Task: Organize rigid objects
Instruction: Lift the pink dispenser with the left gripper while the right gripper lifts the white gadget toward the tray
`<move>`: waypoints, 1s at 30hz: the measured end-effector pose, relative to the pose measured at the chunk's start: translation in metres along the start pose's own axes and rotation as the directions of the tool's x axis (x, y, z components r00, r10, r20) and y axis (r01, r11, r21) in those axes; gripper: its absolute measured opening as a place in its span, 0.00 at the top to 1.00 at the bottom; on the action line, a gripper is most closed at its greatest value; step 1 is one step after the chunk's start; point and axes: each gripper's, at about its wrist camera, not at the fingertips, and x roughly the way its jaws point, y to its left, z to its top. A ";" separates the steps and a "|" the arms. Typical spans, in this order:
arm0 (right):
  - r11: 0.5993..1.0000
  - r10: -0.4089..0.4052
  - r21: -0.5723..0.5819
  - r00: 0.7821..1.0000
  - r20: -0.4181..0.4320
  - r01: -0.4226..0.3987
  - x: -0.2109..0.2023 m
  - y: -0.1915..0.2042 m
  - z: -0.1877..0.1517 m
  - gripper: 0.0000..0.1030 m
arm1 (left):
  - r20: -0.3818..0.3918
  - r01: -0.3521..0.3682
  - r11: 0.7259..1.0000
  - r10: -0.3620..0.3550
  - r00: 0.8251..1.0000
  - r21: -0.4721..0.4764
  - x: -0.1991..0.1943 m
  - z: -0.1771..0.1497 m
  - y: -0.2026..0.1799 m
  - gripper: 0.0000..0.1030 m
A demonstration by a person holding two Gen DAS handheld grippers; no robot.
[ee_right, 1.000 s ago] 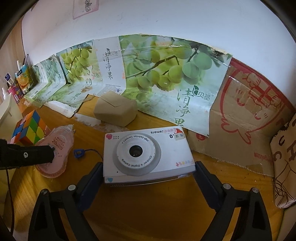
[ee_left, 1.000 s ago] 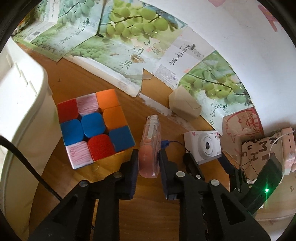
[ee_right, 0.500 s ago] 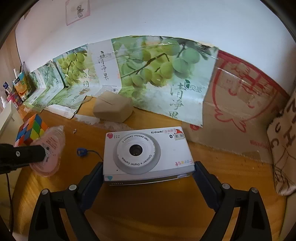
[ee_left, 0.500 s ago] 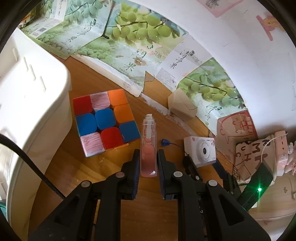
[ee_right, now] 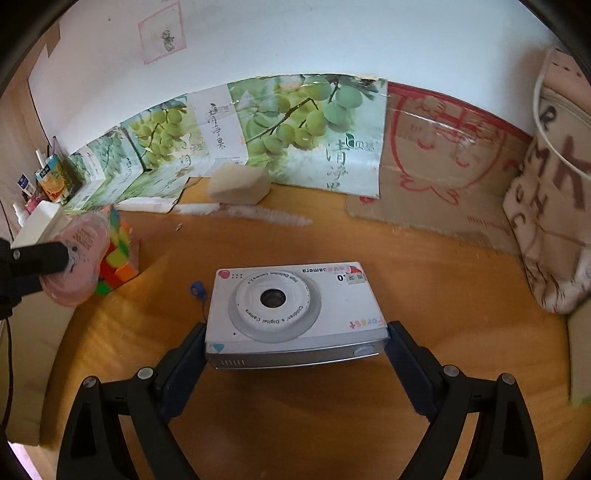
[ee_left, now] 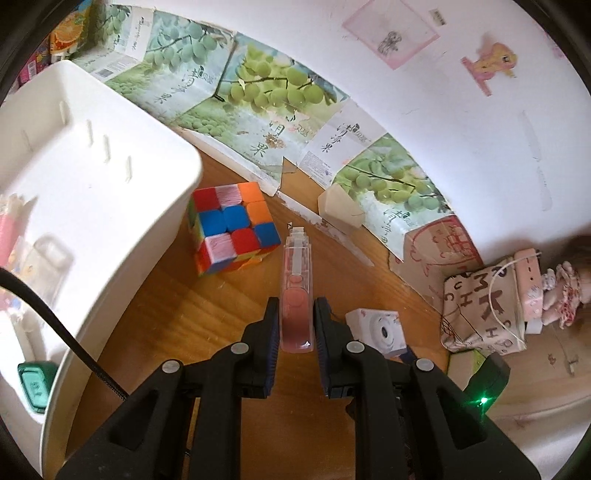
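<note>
Above the desk [ee_right: 332,398] now, tape dispenser [ee_left: 296,295] and camera [ee_right: 291,310], previously lower.

Cube [ee_left: 232,226] beside white bin [ee_left: 110,192]

Home, likely a child's desk in a bedroom; wooden desk [ee_right: 295,424] against a white wall [ee_left: 424,122] with a pony sticker [ee_left: 493,61] and a pink drawing [ee_left: 391,31] stuck on; flattened fruit cartons [ee_right: 295,129] printed with green grapes lining the back edge; puzzle cube [ee_left: 231,227], toy camera [ee_right: 291,310], lettered cloth pouch [ee_left: 484,306] and small doll [ee_left: 561,295] lying about; white bin [ee_left: 92,192] of odds and ends at one side; juice cartons [ee_right: 51,181] in the far corner.
</note>
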 end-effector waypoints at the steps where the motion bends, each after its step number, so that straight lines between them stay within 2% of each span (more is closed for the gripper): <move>1: 1.000 0.004 0.006 1.000 0.001 -0.004 -0.004 0.002 -0.004 0.09 | 0.006 0.005 1.000 -0.005 1.000 0.003 -0.005 -0.002 0.001 0.82; 14: 0.995 0.085 0.057 0.995 0.050 -0.087 -0.047 0.032 -0.048 0.10 | 0.054 0.041 0.997 -0.045 0.998 0.072 -0.073 -0.027 0.014 0.82; 19: 0.994 0.107 0.010 0.992 0.063 -0.107 -0.064 0.051 -0.061 0.10 | 0.081 0.070 0.993 -0.078 0.994 0.097 -0.096 -0.034 0.019 0.82; 26: 0.991 0.133 -0.016 0.989 0.066 -0.132 -0.082 0.072 -0.080 0.10 | 0.136 0.162 0.977 -0.181 0.974 0.141 -0.130 -0.035 0.027 0.82; 30: 0.991 0.135 -0.019 0.988 0.071 -0.133 -0.092 0.086 -0.091 0.10 | 0.160 0.189 0.968 -0.215 0.963 0.165 -0.150 -0.034 0.036 0.82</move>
